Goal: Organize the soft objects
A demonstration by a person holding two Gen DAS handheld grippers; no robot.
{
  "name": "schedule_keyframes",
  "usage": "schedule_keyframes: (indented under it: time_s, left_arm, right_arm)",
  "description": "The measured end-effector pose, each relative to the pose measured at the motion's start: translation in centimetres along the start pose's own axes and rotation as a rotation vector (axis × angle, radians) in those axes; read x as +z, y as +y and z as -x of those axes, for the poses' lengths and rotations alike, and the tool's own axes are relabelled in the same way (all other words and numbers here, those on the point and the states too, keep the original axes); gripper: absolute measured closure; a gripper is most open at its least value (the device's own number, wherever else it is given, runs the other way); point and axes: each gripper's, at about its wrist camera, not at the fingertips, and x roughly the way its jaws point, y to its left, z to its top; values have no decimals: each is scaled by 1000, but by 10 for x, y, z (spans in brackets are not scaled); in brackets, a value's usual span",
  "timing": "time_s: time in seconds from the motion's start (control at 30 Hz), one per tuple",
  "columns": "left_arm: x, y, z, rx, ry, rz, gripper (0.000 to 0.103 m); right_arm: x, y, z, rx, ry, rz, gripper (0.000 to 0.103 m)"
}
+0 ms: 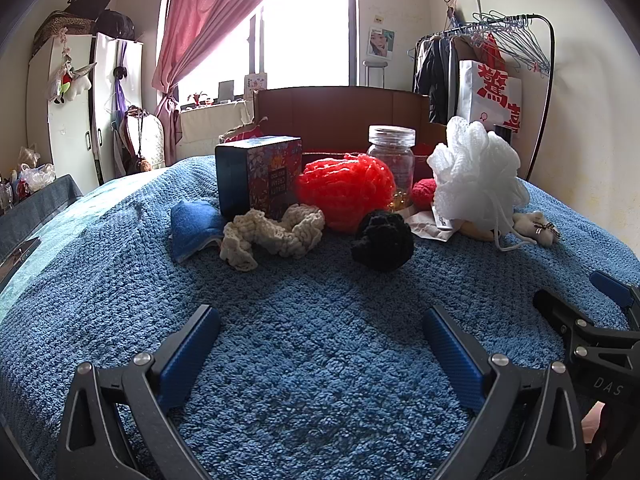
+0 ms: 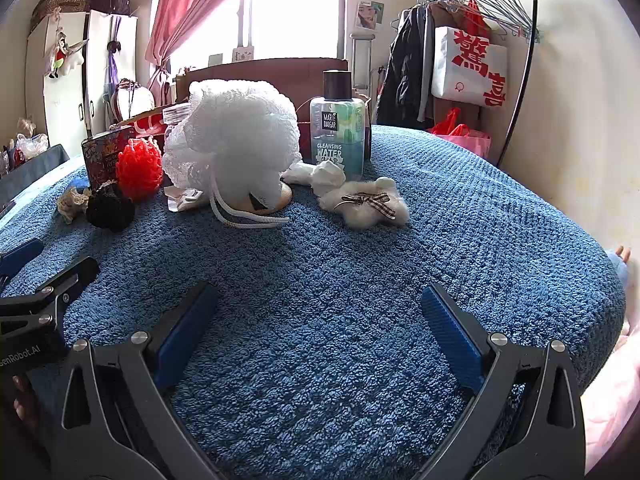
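Soft things lie in a row on the blue towel point(image 1: 320, 340): a folded blue cloth point(image 1: 192, 226), a cream crochet scrunchie point(image 1: 272, 234), a red mesh pouf point(image 1: 344, 190), a black pompom point(image 1: 382, 240), a white mesh pouf point(image 1: 476, 176) and a small white plush with a checked bow point(image 2: 366, 202). My left gripper point(image 1: 322, 320) stands open low over the towel, well short of them. My right gripper point(image 2: 318, 308) is open too, empty, near the towel's front. The right gripper point(image 1: 580, 316) shows at the left wrist view's right edge.
A patterned tin box point(image 1: 260, 174), a glass jar point(image 1: 392, 160) and a cleansing water bottle point(image 2: 338, 132) stand behind the soft things. A paper packet point(image 1: 432, 224) lies under the white pouf. The towel's right edge point(image 2: 600, 280) drops off; a clothes rack point(image 2: 480, 40) stands beyond.
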Motion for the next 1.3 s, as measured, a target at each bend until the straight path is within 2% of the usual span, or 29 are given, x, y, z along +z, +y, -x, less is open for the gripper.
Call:
schedule_keyframes:
  time_s: [1.03,1.2,1.3]
  left_arm:
    - [0,0,0,-5,-1,2,0]
    - [5,9,6,-13,-12,15,0]
    - [9,14,9,-8,-20,22,0]
  right_arm:
    - [0,-1,1,0,1,0,0]
    - [2,-3,1,15,14,-7,0]
    - [14,-11,-1,27,7,-24,0]
